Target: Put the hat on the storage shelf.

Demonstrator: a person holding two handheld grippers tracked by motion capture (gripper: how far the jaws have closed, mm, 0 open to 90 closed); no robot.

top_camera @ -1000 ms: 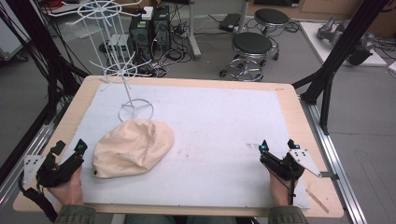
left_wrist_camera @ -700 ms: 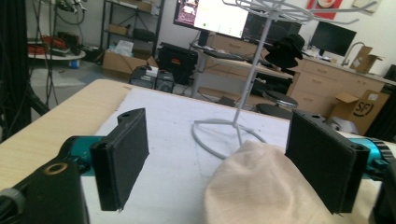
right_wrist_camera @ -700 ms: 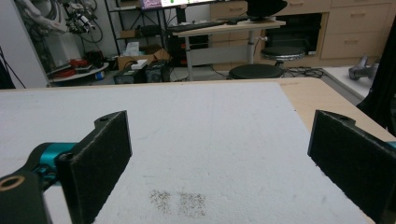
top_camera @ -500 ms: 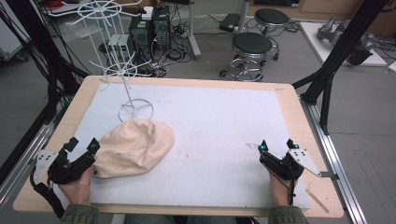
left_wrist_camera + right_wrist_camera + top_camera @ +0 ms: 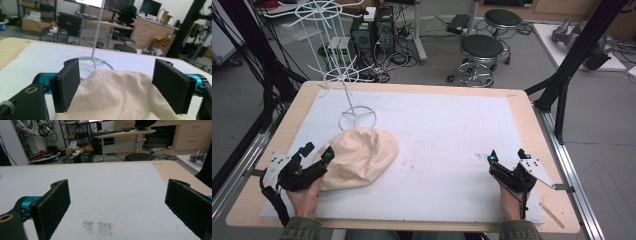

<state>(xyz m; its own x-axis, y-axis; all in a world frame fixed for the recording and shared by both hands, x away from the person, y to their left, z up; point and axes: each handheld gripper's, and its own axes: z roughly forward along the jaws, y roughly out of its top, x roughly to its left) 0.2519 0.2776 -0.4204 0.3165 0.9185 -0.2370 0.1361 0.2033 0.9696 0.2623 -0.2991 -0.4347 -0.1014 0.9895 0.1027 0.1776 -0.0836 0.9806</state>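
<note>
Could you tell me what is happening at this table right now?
A person holds a gripper in each hand over a white mat. The left gripper is open at the near edge of a beige cloth hat, its jaws to either side of the fabric but not closed on it. Just beyond the hat stands a white wire rack. The right gripper sits open over bare mat at the other side, holding nothing.

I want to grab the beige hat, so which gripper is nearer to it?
Left. The left gripper is at the beige hat, its open jaws on either side of the near edge; the right gripper sits far across the table.
</note>
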